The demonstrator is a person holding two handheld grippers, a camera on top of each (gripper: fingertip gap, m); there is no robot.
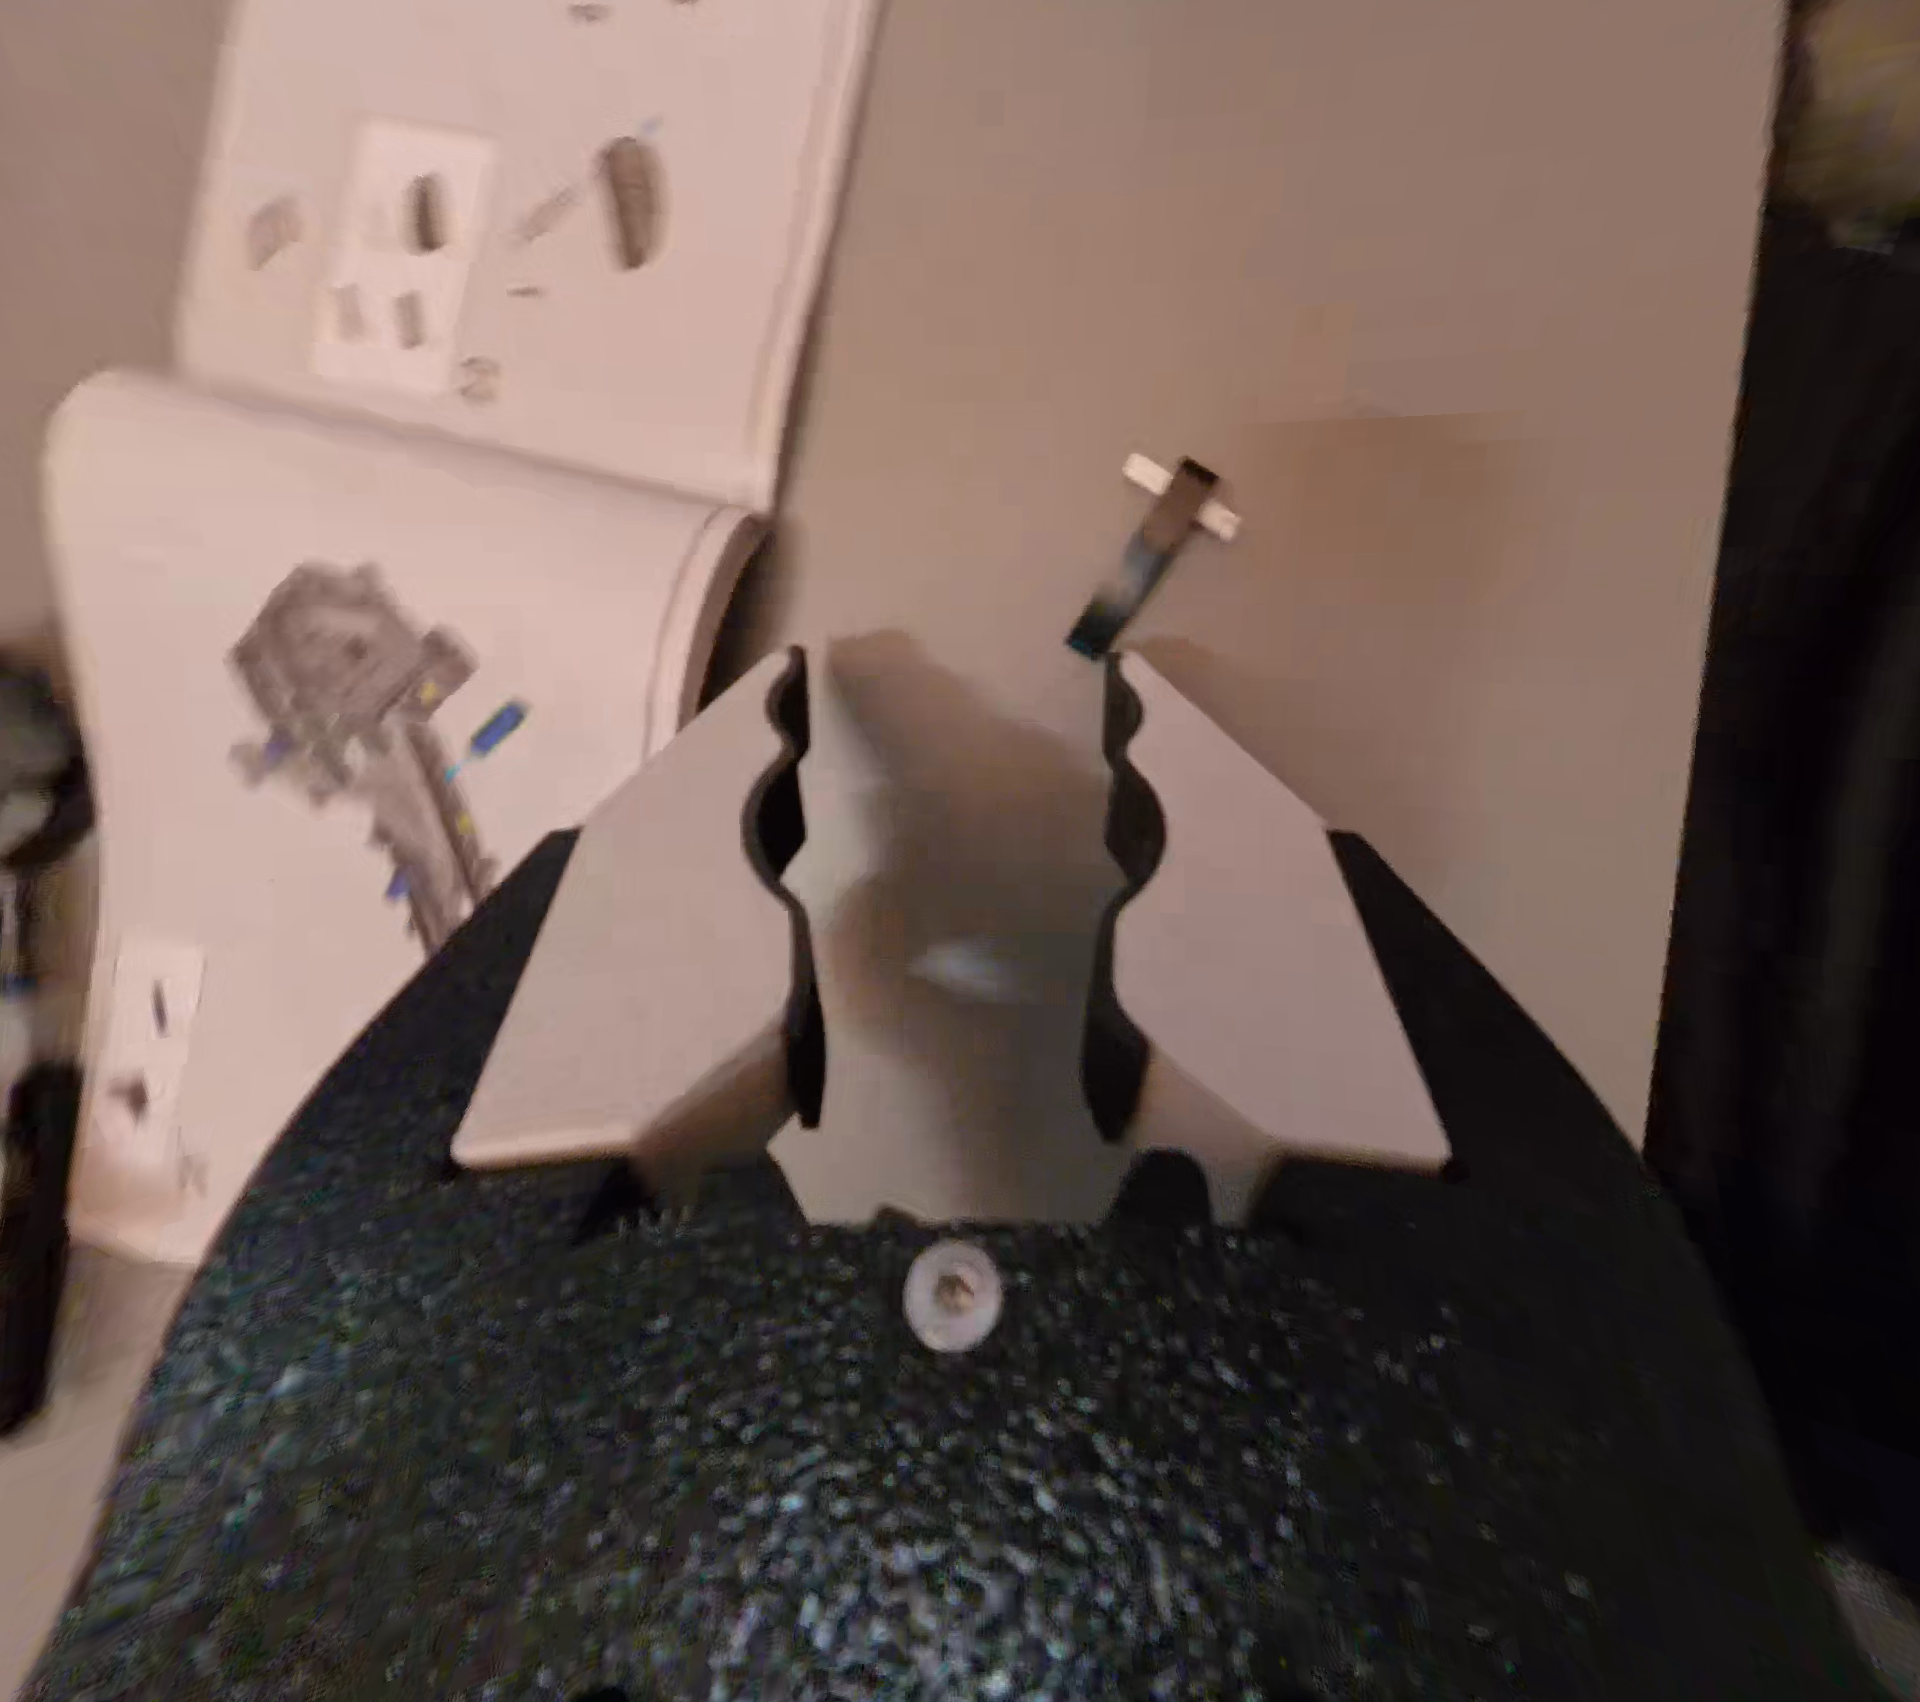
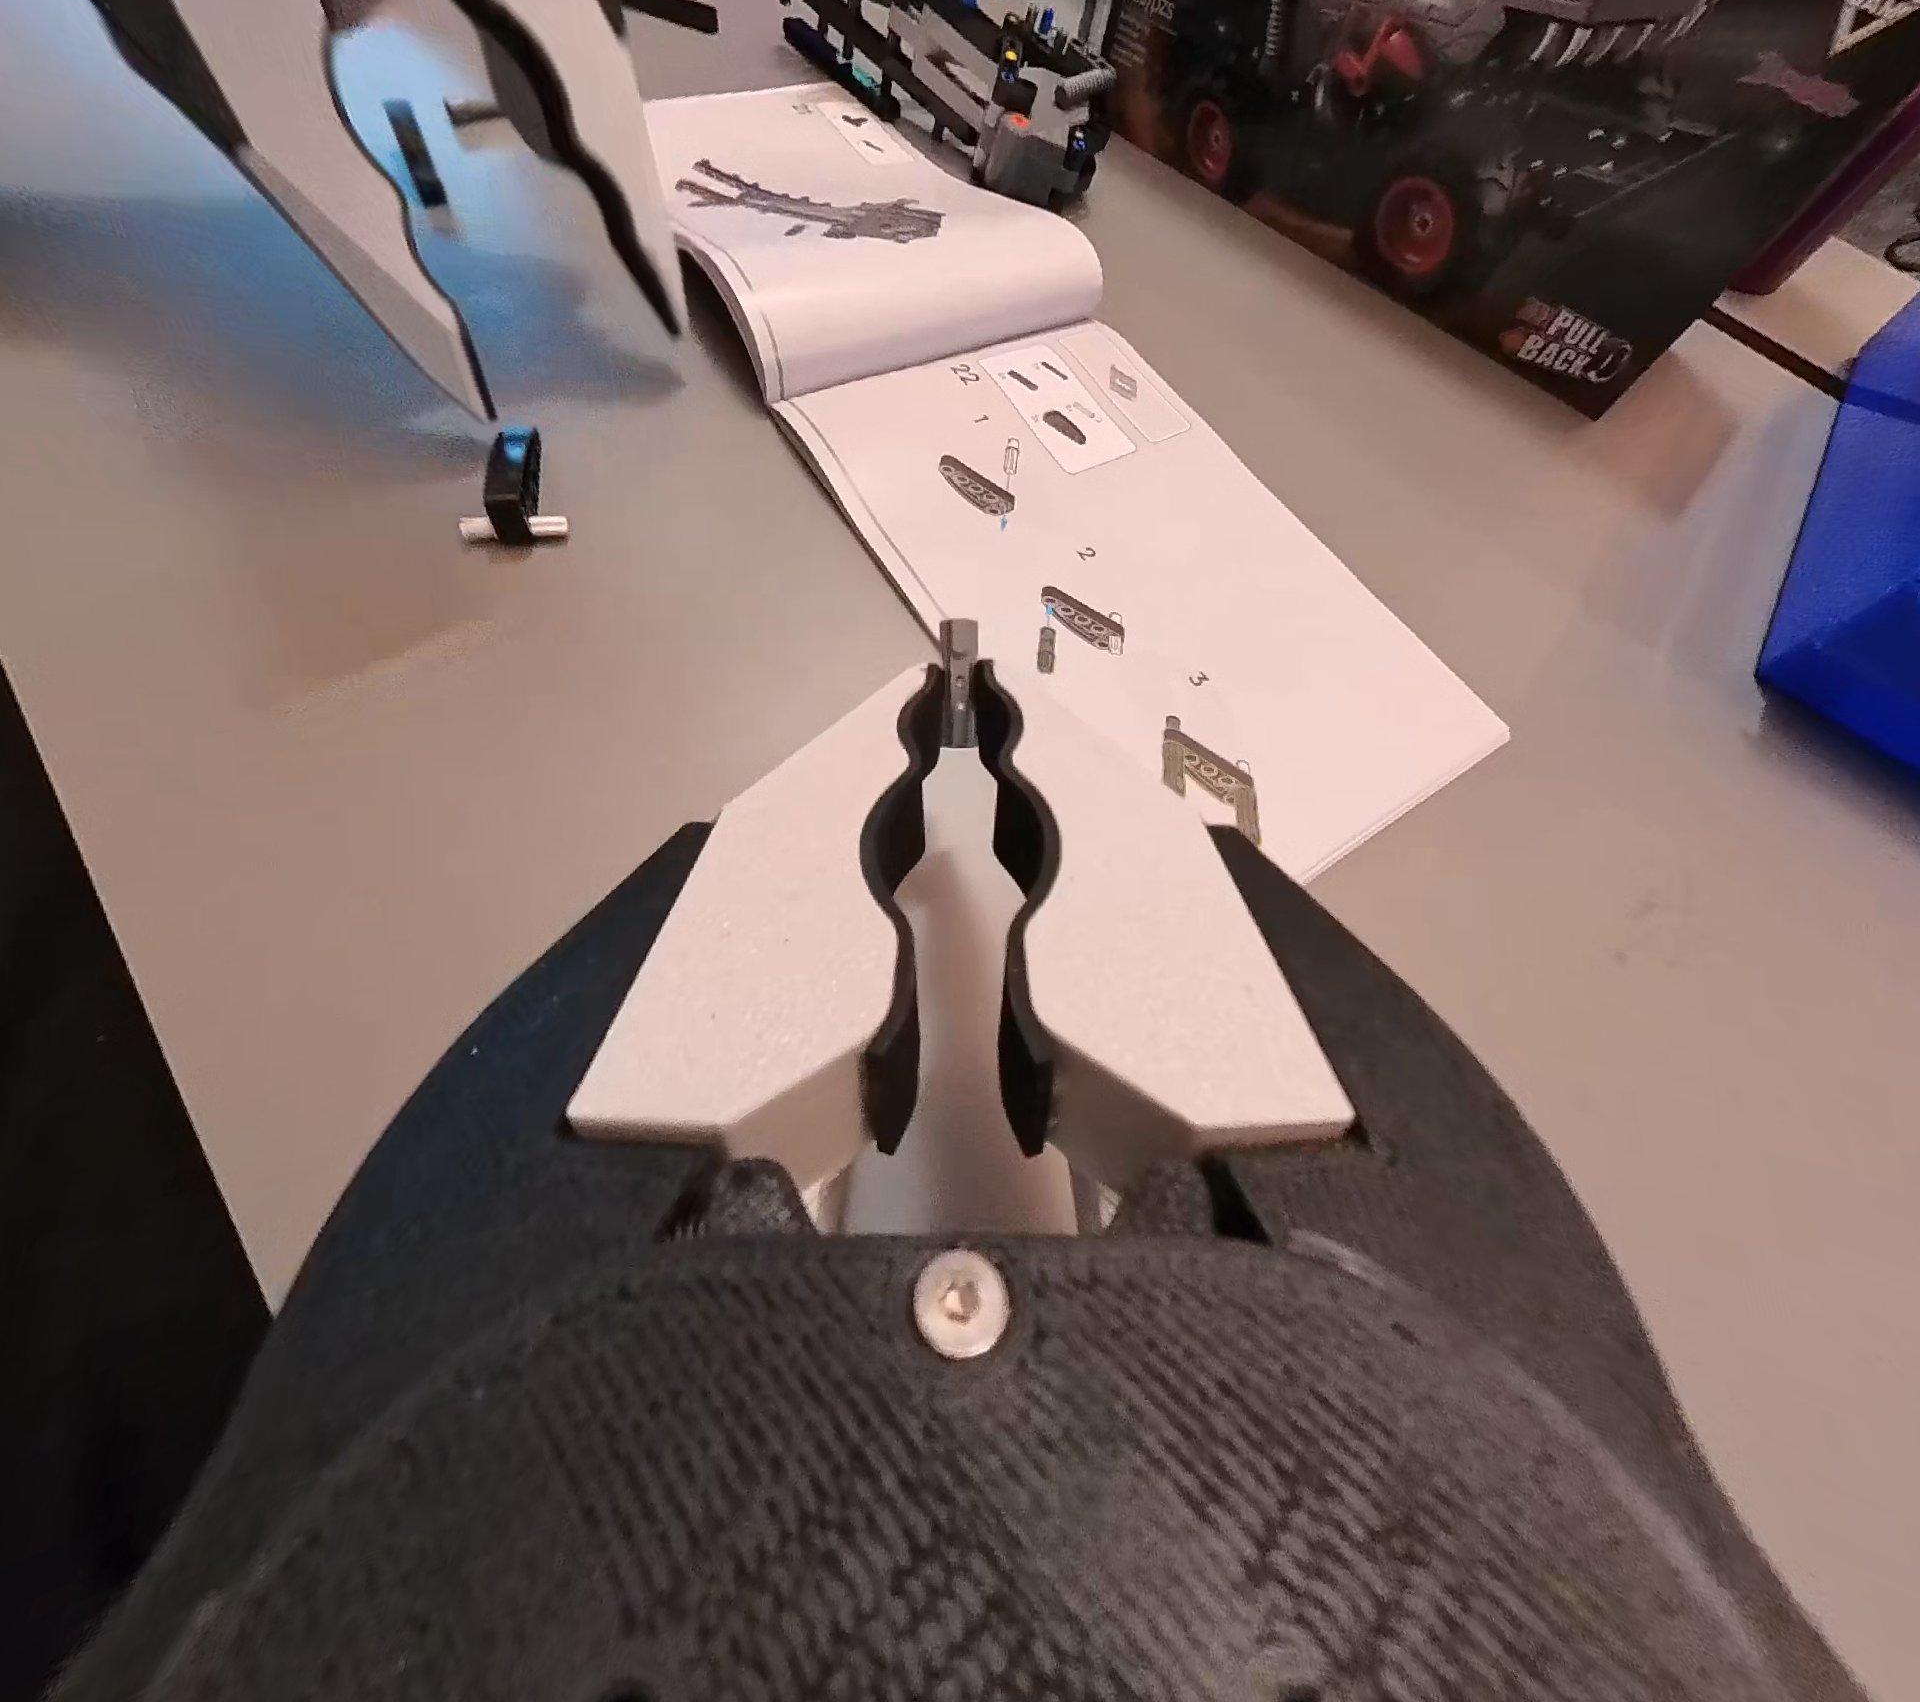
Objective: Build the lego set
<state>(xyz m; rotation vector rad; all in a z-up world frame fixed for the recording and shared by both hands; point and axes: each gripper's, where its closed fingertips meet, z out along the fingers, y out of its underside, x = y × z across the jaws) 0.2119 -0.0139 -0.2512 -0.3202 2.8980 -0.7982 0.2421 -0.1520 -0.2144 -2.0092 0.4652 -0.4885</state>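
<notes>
Step in hand, judged: a pin is to be joined to the black beam [image 2: 512,480].

Right gripper [image 2: 961,684]: fingers clamped on a small grey pin [image 2: 958,665], long axis along the fingers, tip pointing forward past the tips.

Left gripper [image 1: 956,665]: fingers apart, nothing held, hovering just above the beam.

The beam lies on the grey table [image 2: 312,769] beside the instruction booklet [image 2: 1195,572], a white axle [image 2: 514,526] crossing one end.

Next move, judged: the beam is to be gripped, a free hole presented, and the pin aligned.

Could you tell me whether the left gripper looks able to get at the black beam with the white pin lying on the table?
Probably yes. The left gripper is open and empty, just short of the black beam, with only bare table between; the right gripper, shut on a grey pin, is off to the side.
</notes>
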